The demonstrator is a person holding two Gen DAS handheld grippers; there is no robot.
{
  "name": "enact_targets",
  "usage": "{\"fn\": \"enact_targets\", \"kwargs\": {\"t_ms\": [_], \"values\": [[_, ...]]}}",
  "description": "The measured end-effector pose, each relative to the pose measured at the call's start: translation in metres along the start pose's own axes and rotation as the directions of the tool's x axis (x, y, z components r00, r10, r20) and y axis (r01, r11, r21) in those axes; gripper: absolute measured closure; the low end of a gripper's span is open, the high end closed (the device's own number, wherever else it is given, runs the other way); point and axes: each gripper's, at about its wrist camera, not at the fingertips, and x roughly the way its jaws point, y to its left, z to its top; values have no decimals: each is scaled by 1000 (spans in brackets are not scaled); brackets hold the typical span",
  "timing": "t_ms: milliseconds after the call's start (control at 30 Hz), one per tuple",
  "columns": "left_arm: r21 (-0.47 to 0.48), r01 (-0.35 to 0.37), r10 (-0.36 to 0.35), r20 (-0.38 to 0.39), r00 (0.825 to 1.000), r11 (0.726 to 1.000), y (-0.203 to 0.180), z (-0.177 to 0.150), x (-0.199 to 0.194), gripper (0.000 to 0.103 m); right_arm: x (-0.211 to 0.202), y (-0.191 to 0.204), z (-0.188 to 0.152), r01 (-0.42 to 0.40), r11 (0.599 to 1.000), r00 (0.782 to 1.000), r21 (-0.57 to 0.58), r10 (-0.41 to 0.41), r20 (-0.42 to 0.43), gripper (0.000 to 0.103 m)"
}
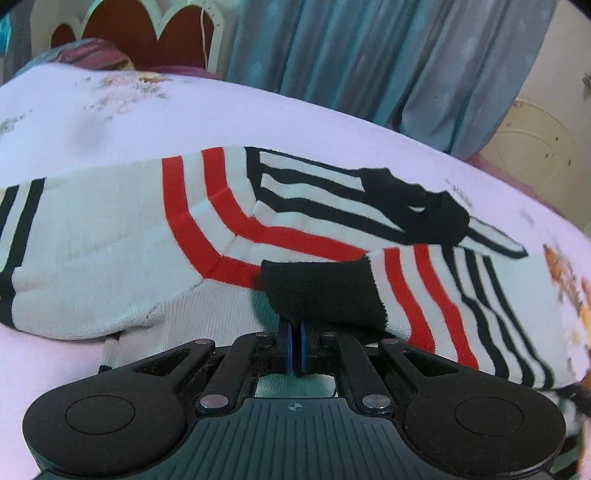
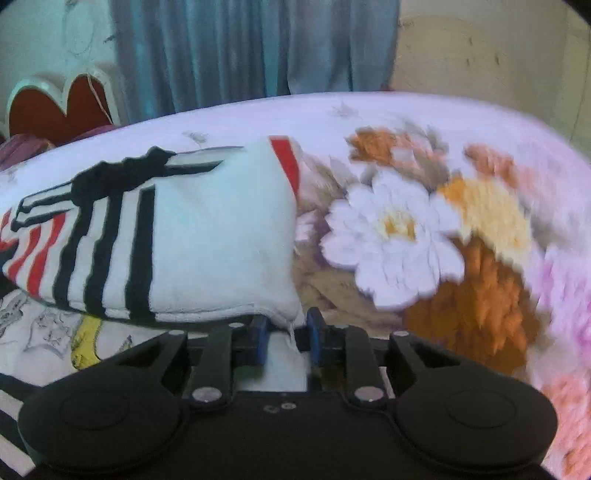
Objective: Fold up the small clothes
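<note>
A small white knit garment (image 1: 110,240) with red and black stripes lies spread on a floral blanket (image 1: 221,110). My left gripper (image 1: 295,325) is shut on the garment's black cuff (image 1: 321,291), which is folded over toward the camera. In the right wrist view the same garment (image 2: 214,236) fills the left half. Its white lower corner (image 2: 286,317) hangs between the blue pads (image 2: 260,332) of my right gripper (image 2: 287,328). A gap shows on both sides of the corner, so the pads stand apart from it.
The blanket (image 2: 406,229) carries large white and orange flowers to the right of the garment. A white cloth with printed drawings (image 2: 44,332) lies under the garment's near edge. Blue curtains (image 1: 351,48) and a red-and-white headboard (image 1: 147,33) stand behind the bed.
</note>
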Motion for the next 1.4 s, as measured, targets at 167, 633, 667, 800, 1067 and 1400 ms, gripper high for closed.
{"fn": "enact_targets", "kwargs": {"t_ms": [167, 633, 667, 800, 1067, 1400], "values": [[20, -43, 42, 32, 999, 999, -4, 15, -15, 99, -14, -3, 5, -56, 998, 998, -21, 55, -16, 65], [129, 18, -20, 14, 1000, 991, -43, 17, 5, 99, 46, -21, 75, -154, 975, 988, 160, 153, 18, 55], [126, 9, -10, 11, 1000, 992, -41, 16, 8, 99, 53, -21, 80, -160, 973, 987, 168, 160, 16, 55], [97, -3, 2, 1, 1000, 995, -31, 12, 13, 99, 84, -24, 99, -175, 958, 984, 229, 177, 10, 63], [140, -34, 35, -7, 999, 990, -43, 11, 10, 99, 103, -15, 106, -23, 992, 1000, 123, 20, 23, 84], [158, -31, 35, -22, 999, 987, -50, 13, 9, 97, 95, -7, 106, -12, 997, 999, 70, 10, 33, 70]]}}
